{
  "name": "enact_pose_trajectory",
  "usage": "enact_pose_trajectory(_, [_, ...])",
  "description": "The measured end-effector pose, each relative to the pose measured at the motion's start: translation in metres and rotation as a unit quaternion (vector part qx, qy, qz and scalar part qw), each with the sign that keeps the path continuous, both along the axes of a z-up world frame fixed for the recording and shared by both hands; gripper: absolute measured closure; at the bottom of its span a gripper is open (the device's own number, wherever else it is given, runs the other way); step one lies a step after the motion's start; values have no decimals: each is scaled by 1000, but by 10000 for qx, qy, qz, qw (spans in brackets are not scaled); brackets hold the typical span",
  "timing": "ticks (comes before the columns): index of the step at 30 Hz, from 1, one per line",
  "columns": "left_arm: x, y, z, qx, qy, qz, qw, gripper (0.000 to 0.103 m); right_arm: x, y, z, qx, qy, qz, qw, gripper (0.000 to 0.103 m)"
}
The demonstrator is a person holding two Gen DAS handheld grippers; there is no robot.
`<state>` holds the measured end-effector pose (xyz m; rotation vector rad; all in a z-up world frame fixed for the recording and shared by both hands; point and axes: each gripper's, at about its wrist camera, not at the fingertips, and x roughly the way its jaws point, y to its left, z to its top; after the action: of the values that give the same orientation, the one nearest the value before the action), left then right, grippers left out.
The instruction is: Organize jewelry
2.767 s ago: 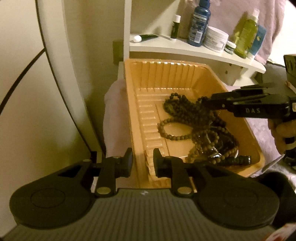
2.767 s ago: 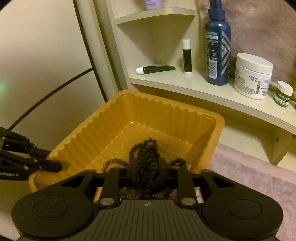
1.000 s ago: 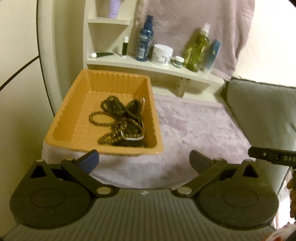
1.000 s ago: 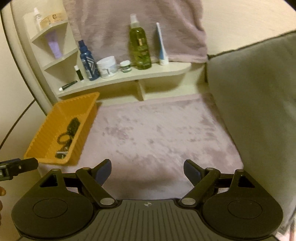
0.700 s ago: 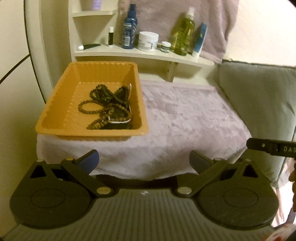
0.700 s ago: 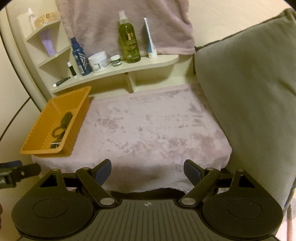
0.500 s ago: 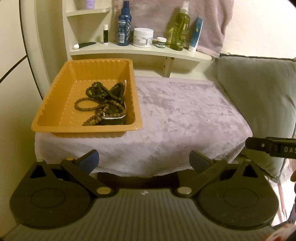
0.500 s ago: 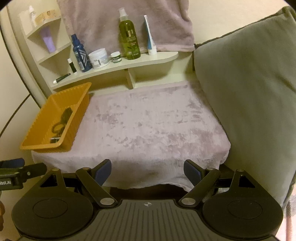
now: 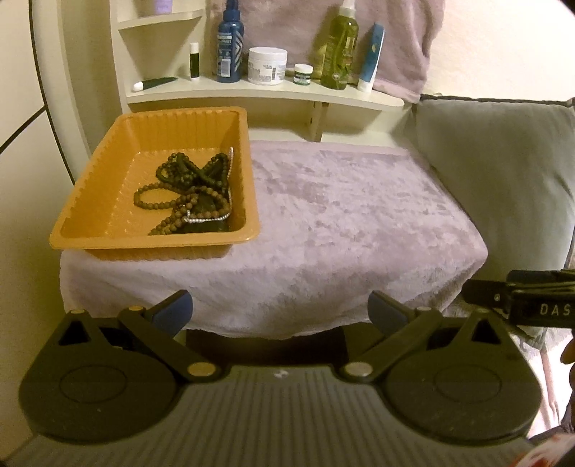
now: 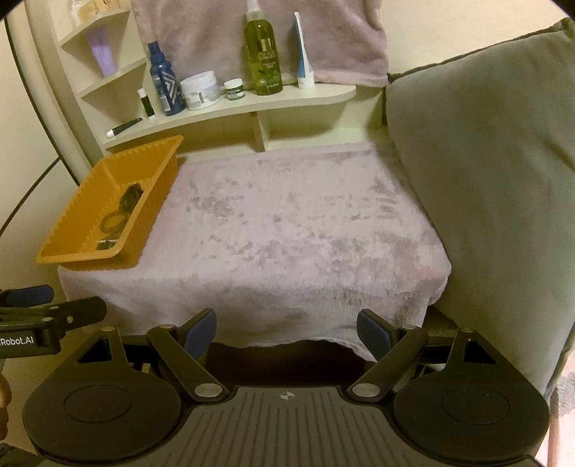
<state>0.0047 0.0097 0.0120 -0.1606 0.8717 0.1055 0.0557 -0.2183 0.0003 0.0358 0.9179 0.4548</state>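
An orange plastic tray [image 9: 90, 237] sits on the left end of a lilac plush-covered stand [image 9: 341, 222]. It holds a heap of dark bead necklaces and bracelets [image 9: 190, 190] with a silver chain. The tray also shows in the right wrist view [image 10: 75, 230] with the beads [image 10: 124, 206] inside. My left gripper [image 9: 280, 312] is open and empty, held back in front of the stand's front edge. My right gripper [image 10: 287, 332] is open and empty, also in front of the stand. Each gripper shows from the side in the other's view: right [image 9: 492, 294], left [image 10: 50, 316].
A cream shelf [image 9: 266, 89] behind the stand carries a blue bottle [image 9: 230, 39], a white jar [image 9: 267, 66], a green oil bottle [image 9: 339, 50] and tubes. A grey cushion [image 10: 485, 197] stands at the right. A lilac towel [image 10: 251, 32] hangs on the wall.
Both grippers let go in the tray, opened and drew back from it to the stand's front edge. The bead heap stays in the tray.
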Motion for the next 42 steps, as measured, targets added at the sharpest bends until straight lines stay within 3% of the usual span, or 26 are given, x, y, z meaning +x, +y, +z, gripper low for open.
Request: enact_pose_trajectory(42, [3, 1, 0, -53, 12, 47, 10000, 0, 1, 1, 1, -3, -31, -44, 10000, 18])
